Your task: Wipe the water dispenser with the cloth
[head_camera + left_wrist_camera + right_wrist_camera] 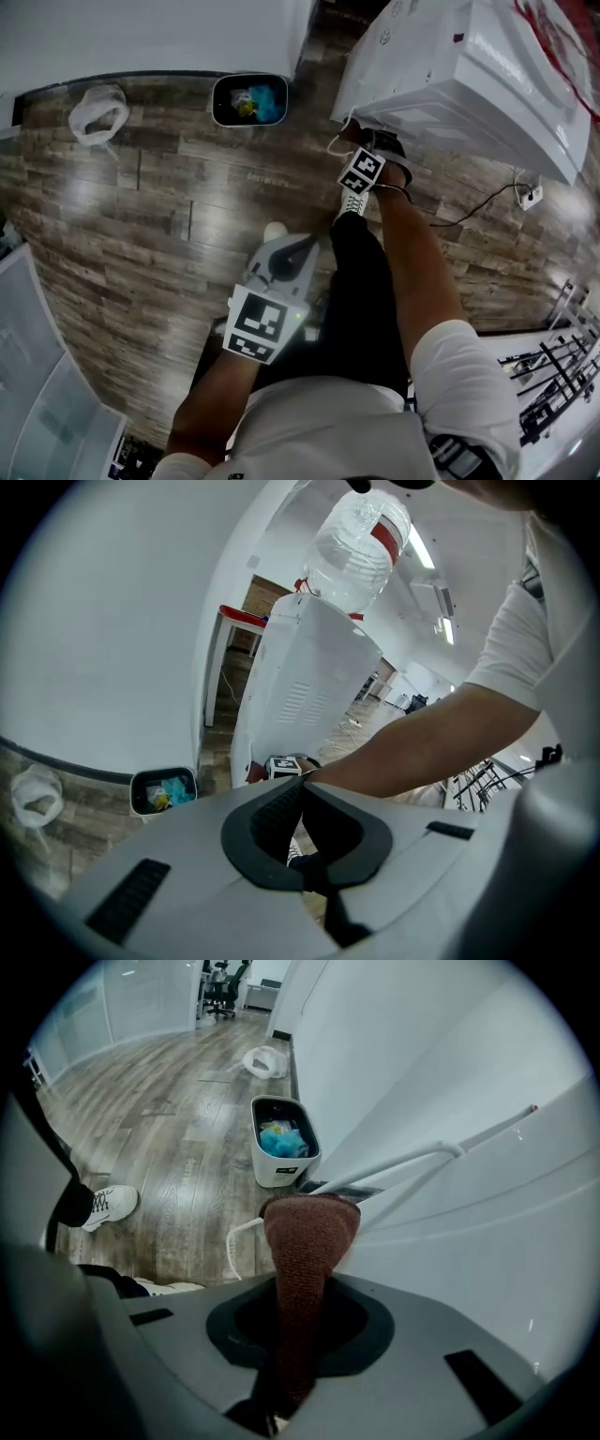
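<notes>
The cloth is gripped in the right tool and held low against the dispenser, near the floor. The left tool is closed on nothing, well apart. Wiping appears under way; what remains cannot be judged.

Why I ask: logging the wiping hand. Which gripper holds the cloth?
The right gripper: its jaws are shut on the brown cloth, beside the white water dispenser. The left gripper has its jaws together with nothing between them.
</notes>
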`<move>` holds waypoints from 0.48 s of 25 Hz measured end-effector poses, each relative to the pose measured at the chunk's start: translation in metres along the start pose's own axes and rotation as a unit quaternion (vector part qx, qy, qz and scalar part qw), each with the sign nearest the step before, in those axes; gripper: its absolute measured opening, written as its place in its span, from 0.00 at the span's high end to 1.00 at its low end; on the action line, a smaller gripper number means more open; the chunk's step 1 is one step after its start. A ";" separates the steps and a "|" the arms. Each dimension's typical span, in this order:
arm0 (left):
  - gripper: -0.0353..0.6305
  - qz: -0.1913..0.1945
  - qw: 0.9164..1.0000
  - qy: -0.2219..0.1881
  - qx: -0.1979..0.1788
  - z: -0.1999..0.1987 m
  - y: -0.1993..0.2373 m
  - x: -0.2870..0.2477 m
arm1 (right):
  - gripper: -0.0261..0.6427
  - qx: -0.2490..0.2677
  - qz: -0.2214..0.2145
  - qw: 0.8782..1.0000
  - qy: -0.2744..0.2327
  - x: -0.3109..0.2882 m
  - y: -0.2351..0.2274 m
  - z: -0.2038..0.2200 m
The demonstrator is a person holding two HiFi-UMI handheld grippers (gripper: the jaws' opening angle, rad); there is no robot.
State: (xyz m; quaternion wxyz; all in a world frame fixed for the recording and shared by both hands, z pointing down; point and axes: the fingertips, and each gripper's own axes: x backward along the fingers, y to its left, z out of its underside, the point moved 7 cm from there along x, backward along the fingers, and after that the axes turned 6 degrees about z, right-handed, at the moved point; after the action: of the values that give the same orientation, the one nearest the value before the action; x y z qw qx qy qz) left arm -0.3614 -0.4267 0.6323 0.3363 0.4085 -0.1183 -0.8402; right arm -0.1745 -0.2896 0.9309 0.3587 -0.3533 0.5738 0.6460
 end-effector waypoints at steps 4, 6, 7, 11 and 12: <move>0.96 0.001 1.000 -0.004 -0.014 -0.003 0.003 -0.007 | 0.88 -0.006 0.001 1.000 -0.006 -0.007 0.001 0.000; 0.96 0.004 1.000 -0.006 -0.020 -0.006 0.003 -0.010 | 0.88 -0.004 -0.003 1.000 -0.006 -0.006 0.002 0.001; 0.96 0.007 1.000 -0.007 -0.021 -0.008 0.003 -0.010 | 0.88 -0.003 -0.004 1.000 -0.006 -0.003 0.002 0.002; 0.96 0.023 0.999 -0.013 -0.031 -0.022 -0.006 -0.004 | 0.88 -0.016 0.006 1.000 -0.012 0.030 -0.010 0.003; 0.96 0.028 0.999 -0.013 -0.035 -0.027 -0.011 -0.001 | 0.88 -0.021 0.009 1.000 -0.016 0.043 -0.012 0.003</move>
State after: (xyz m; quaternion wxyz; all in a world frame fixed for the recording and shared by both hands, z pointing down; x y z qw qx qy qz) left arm -0.3458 -0.4155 0.6104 0.3724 0.3821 -0.1043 -0.8393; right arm -0.1849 -0.2827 0.8880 0.3548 -0.3449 0.5573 0.6668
